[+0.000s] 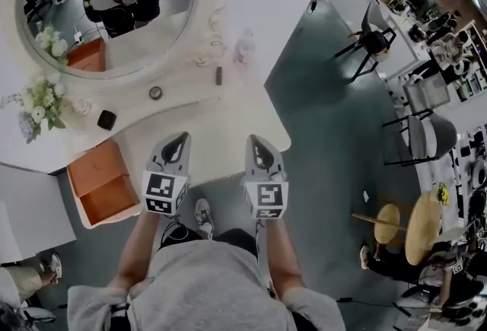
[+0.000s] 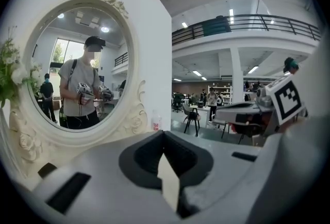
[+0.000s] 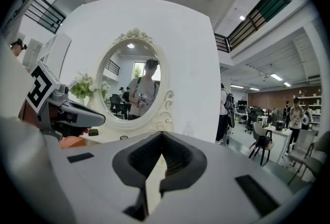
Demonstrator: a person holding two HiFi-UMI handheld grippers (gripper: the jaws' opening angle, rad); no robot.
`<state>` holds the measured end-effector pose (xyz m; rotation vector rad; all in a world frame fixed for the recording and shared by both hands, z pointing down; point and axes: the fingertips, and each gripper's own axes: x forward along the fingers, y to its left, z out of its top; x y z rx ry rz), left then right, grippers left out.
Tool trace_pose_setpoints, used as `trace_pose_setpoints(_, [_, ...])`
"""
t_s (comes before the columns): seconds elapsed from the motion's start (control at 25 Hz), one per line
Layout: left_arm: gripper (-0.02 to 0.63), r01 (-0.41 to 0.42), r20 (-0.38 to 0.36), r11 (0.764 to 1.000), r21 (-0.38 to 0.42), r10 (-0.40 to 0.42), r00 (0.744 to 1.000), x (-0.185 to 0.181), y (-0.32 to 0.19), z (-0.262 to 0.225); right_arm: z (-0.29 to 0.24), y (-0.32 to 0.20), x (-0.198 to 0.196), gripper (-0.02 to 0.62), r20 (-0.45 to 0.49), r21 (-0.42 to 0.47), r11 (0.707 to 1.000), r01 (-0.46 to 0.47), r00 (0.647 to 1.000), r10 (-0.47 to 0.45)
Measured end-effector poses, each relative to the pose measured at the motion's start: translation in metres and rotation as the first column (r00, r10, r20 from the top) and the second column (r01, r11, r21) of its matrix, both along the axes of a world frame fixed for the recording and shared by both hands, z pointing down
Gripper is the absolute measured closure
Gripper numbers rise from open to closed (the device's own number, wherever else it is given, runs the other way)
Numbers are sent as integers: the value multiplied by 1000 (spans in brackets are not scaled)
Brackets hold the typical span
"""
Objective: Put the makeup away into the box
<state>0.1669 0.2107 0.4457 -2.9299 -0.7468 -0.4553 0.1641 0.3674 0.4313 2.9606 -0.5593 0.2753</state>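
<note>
Since your left hand-held gripper and right hand-held gripper are clenched empty, you could shove the black compact off the tabletop.

Ahead of your left gripper: tin, mirror behind it.
Left of it: box.
Ahead of your right gripper: bottle.
</note>
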Motion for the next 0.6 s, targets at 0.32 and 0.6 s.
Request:
trace_pose_setpoints(0.32, [606, 1, 14, 1000, -6, 0, 1000, 38, -21, 11, 10, -21, 43, 588, 7, -10, 1000, -4, 1000, 4])
trace_pose_setpoints(0.6, [606, 25, 27, 1000, -16, -24, 999, 66, -28, 18, 16, -32, 77, 588, 30, -21, 1000, 20, 999, -20])
